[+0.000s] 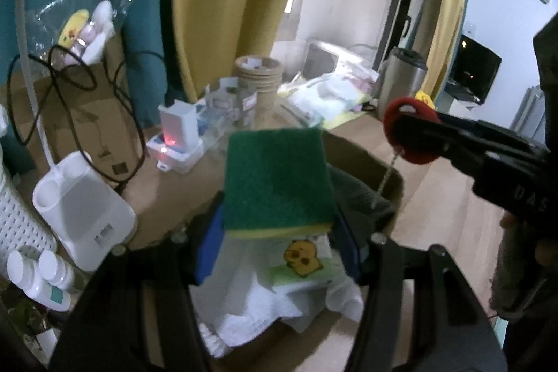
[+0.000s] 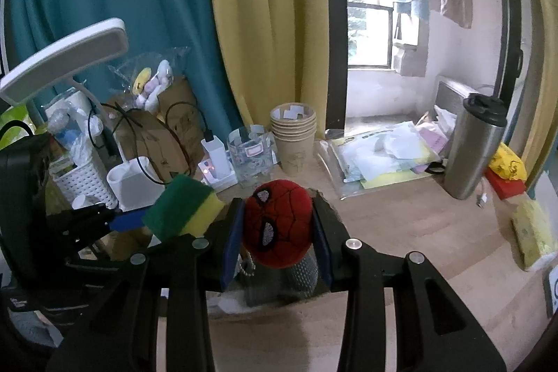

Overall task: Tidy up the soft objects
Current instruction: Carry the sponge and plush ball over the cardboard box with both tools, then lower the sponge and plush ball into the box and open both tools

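My left gripper [image 1: 277, 232] is shut on a green-and-yellow sponge [image 1: 275, 183], which stands upright between its blue pads. Under it lies an open cardboard box [image 1: 362, 153] holding a white towel [image 1: 265, 295] with a yellow cartoon print and a grey knit item [image 1: 359, 197]. My right gripper [image 2: 277, 232] is shut on a red spider-mask plush ball [image 2: 279, 225] with a bead chain hanging from it, held above the grey knit item [image 2: 300, 274]. The sponge [image 2: 181, 210] and left gripper [image 2: 139, 218] show at the left of the right wrist view. The right gripper [image 1: 411, 135] with the plush [image 1: 420, 158] shows at the right of the left wrist view.
On the wooden desk behind the box stand stacked paper cups [image 2: 294, 135], a steel tumbler [image 2: 474, 149], a sleeve of papers [image 2: 376, 159] and a charger. A white holder [image 1: 83, 208], bottles [image 1: 35, 274], a basket and a desk lamp [image 2: 66, 58] crowd the left. Yellow packs [image 2: 533, 232] lie at the right.
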{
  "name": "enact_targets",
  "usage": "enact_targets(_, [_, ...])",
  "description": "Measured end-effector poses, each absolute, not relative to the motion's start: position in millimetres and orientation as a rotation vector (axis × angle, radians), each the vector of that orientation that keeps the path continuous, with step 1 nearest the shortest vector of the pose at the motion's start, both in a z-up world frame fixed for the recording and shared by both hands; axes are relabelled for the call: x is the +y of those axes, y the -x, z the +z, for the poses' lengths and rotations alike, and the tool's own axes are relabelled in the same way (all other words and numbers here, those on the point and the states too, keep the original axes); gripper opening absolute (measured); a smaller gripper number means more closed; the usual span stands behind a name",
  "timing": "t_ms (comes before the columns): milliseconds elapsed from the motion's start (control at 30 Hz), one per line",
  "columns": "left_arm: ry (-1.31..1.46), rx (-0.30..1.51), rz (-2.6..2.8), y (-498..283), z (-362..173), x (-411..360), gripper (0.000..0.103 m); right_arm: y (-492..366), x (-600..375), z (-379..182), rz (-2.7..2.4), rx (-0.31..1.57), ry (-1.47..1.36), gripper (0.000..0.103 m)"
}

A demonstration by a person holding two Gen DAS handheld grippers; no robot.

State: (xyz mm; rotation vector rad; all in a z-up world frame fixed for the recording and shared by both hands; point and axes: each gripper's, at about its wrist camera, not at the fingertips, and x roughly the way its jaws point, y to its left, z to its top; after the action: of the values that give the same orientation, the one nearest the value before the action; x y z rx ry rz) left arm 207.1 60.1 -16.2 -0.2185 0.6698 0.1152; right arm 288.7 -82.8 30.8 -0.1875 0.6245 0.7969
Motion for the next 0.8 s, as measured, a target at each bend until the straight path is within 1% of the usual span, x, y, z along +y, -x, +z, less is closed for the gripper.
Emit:
enact_targets(367, [0.219, 0.738, 0.084, -227, -37, 61, 0.058, -324, -65, -7, 0.817, 0.697, 0.177, 0.039])
enact_targets(800, [0.210, 0.805, 0.100, -235, -42, 54, 0.059, -340, -61, -37, 0.823, 0.757, 0.163, 0.040])
